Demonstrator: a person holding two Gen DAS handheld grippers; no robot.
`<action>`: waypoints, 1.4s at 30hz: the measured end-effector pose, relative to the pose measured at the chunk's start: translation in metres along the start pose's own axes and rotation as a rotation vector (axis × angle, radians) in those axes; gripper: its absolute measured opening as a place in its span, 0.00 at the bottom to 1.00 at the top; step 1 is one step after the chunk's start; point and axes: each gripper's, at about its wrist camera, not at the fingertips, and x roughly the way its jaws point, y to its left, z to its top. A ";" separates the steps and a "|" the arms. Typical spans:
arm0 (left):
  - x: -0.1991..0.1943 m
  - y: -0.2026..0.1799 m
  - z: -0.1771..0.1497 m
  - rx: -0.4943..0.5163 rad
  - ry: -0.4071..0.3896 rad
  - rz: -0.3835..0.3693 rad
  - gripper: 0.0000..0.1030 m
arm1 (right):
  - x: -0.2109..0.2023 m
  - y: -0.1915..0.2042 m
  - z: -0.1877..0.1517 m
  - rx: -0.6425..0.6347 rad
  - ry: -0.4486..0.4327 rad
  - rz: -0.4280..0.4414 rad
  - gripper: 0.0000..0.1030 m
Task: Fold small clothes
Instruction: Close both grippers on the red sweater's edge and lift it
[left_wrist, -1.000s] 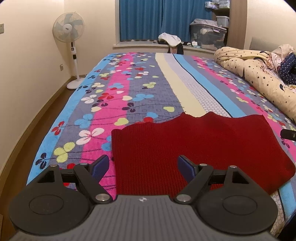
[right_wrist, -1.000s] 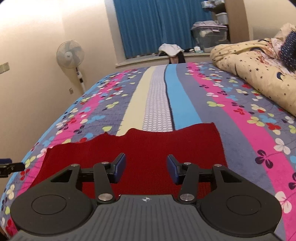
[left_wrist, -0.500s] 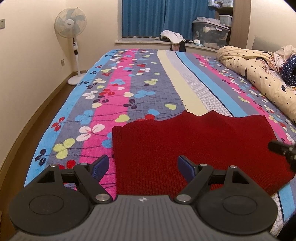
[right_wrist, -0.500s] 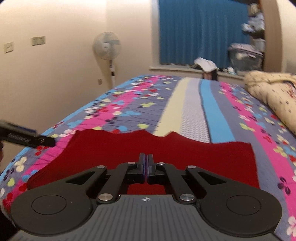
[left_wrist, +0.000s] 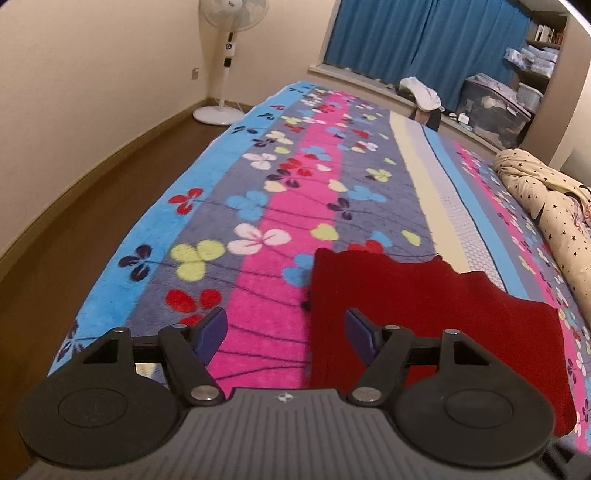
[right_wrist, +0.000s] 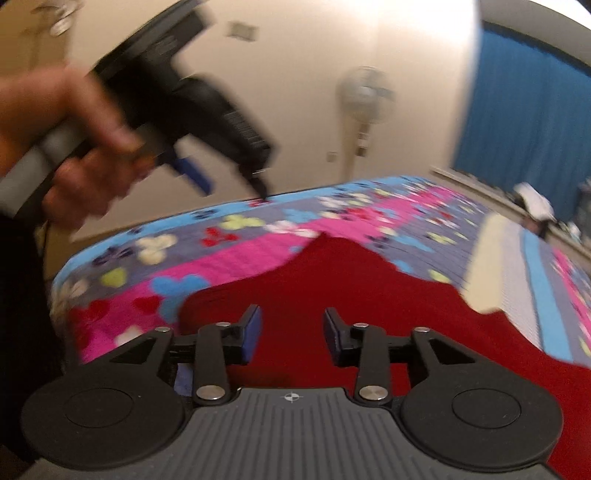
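A dark red knitted garment lies flat on the flowered bedspread near the bed's front edge; it also shows in the right wrist view. My left gripper is open and empty, above the garment's left edge. In the right wrist view it appears blurred, held in a hand at upper left. My right gripper is open and empty, low over the garment's near left part.
A standing fan is by the left wall beside the bed. A star-patterned quilt is bunched along the bed's right side. Blue curtains, a windowsill with clothes and storage boxes are at the far end. Wooden floor lies left.
My right gripper shut half a second ago and has opened again, swinging left over the garment. My left gripper has shifted left and lifted; it stays open.
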 end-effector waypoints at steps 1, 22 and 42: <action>0.000 0.003 0.000 0.002 0.005 0.000 0.73 | 0.006 0.008 0.000 -0.031 0.005 0.018 0.39; 0.116 0.009 0.022 -0.128 0.380 -0.349 0.92 | 0.025 0.027 0.024 -0.120 -0.057 0.047 0.16; 0.101 0.004 0.055 -0.272 0.154 -0.594 0.23 | -0.018 -0.012 0.045 0.177 -0.287 0.158 0.16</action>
